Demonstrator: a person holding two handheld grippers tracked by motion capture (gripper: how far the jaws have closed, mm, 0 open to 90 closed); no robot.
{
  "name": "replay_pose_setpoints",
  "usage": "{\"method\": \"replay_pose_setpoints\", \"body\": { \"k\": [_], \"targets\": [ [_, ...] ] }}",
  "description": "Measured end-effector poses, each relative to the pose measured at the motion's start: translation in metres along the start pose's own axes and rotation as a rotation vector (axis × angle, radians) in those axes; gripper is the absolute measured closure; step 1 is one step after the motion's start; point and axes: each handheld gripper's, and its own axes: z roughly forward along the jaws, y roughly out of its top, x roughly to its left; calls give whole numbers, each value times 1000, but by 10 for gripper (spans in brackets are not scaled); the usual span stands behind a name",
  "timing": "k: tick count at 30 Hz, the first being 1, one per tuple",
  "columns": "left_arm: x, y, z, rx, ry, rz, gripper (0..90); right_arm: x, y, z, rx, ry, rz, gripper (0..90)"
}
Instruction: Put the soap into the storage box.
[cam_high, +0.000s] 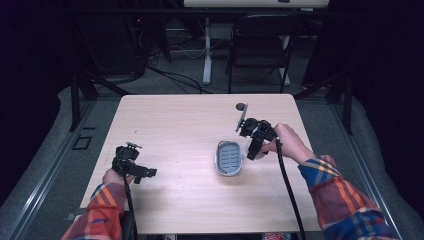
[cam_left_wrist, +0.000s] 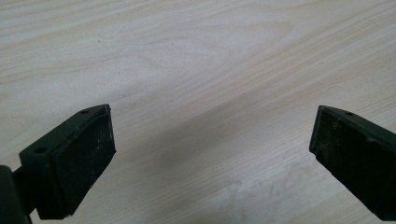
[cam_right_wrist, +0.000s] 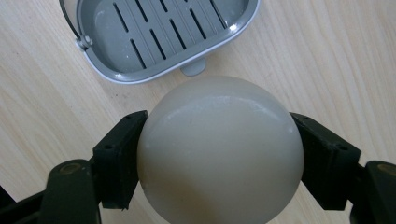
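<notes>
On the pale wood-grain surface (cam_high: 190, 125) lay a grey oval plastic soap dish (cam_high: 229, 158), slotted across its floor, a little right of the middle. In the right gripper view the same dish (cam_right_wrist: 154, 32) showed a thin wire handle at one end and a small tab at its rim, and it lay flat on the wood with nothing inside.

The right claw (cam_right_wrist: 219, 163) was clamped on a smooth cream-white rounded soap bar (cam_right_wrist: 219, 154), one black jaw pressed to each side of it. The bar was held just beside the dish's near rim, apart from it, above the bare wood. From the high view the right claw (cam_high: 252, 150) sat just to the right of the dish, tilted down toward the surface, with the person's right hand (cam_high: 287, 142) behind it and a plaid sleeve (cam_high: 345, 200) trailing back to the bottom edge. The bar itself was too small to make out there.

The left claw (cam_high: 142, 172) rested near the left edge of the surface, well apart from the dish, held by the left hand (cam_high: 114, 176). In the left gripper view its jaws (cam_left_wrist: 212, 154) stood wide apart over bare wood, holding nothing.

Beyond the far edge stood a dark folding chair (cam_high: 260, 47) on the floor.
</notes>
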Motion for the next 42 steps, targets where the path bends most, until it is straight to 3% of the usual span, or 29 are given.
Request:
{"method": "replay_pose_setpoints", "body": {
  "k": [11,28,42],
  "targets": [
    [0,0,1,5,-3,1,2,4,16,1,-6,7,-20,245],
    [0,0,1,8,-5,3,2,19,47,18,-5,17,-57,244],
    [-1,0,2,14,-5,7,2,24,61,31,-8,26,-65,243]
  ]
}}
